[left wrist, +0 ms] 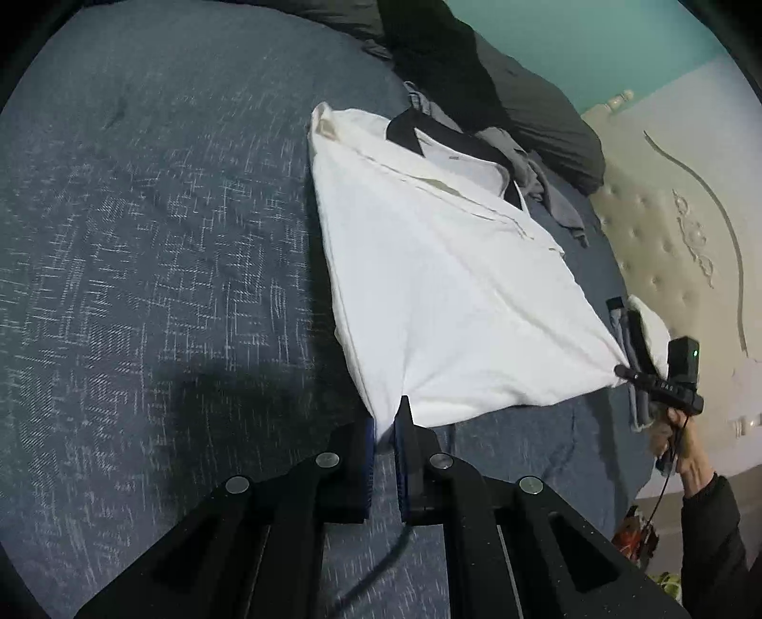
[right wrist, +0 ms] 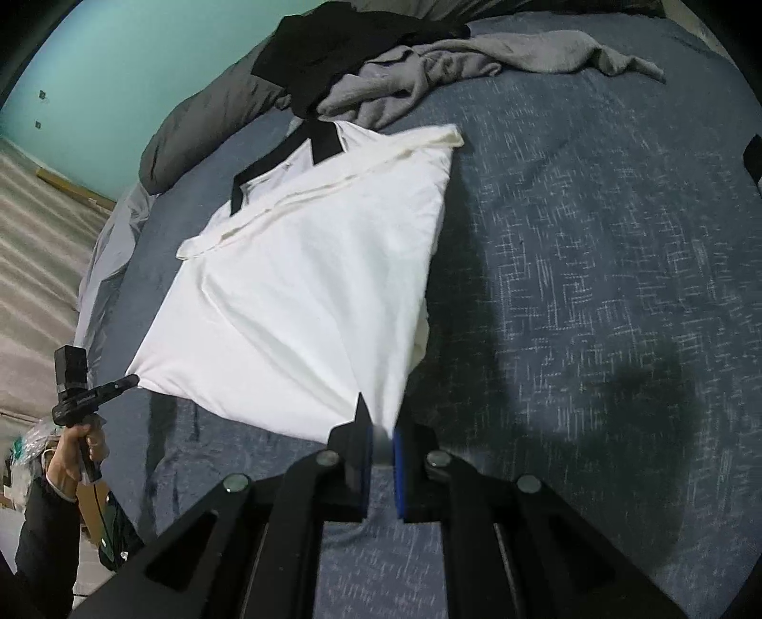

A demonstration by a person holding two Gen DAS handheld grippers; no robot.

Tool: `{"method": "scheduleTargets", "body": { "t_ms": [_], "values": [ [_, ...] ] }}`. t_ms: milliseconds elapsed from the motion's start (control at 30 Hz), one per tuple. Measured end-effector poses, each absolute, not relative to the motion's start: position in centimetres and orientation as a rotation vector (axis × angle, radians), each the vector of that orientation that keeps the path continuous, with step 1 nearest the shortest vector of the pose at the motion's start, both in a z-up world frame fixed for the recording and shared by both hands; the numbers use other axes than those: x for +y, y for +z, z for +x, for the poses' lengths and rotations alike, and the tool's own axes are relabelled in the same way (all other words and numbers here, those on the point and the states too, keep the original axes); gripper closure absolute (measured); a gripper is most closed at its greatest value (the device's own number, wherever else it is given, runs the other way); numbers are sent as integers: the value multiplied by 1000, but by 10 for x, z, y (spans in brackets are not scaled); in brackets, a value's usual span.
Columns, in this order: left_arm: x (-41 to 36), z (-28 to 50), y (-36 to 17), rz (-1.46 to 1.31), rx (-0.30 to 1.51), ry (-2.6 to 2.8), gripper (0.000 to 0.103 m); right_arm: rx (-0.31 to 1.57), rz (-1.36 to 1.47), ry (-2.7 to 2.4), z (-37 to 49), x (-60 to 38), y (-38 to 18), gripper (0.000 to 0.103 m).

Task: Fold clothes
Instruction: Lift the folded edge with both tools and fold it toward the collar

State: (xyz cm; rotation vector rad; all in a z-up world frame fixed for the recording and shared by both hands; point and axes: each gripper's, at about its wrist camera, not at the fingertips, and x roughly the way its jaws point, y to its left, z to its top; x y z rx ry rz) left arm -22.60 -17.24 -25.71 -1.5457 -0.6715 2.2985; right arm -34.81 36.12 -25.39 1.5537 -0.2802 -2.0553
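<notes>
A white shirt (left wrist: 443,285) with a black collar (left wrist: 405,131) lies partly folded on the blue bedspread (left wrist: 143,238), its hem end lifted and pulled taut. My left gripper (left wrist: 385,431) is shut on one hem corner. At the right edge of the left wrist view, my right gripper (left wrist: 621,371) pinches the other corner. In the right wrist view the shirt (right wrist: 305,295) stretches away from my right gripper (right wrist: 381,433), which is shut on its corner. The left gripper (right wrist: 132,379) holds the far corner at the left.
A crumpled grey garment (right wrist: 428,71) and a black one (right wrist: 333,43) lie beyond the collar. A dark grey duvet (left wrist: 538,104) is bunched at the back. A cream tufted headboard (left wrist: 666,228) runs along the bed's right side. A person's hand (left wrist: 676,443) grips the right tool.
</notes>
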Motion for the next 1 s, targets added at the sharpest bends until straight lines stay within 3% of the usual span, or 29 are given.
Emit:
{"method": "scheduleTargets", "body": {
  "t_ms": [433,1000],
  "values": [
    [-149,-146,-227,-1583,-521,2255,96,-175,1571,-2000,-280,369,-220,97],
    [-127,-42,-224,-1631,-468,2197,96,-157,1651,-1912,-176,390,-235,97]
  ]
}}
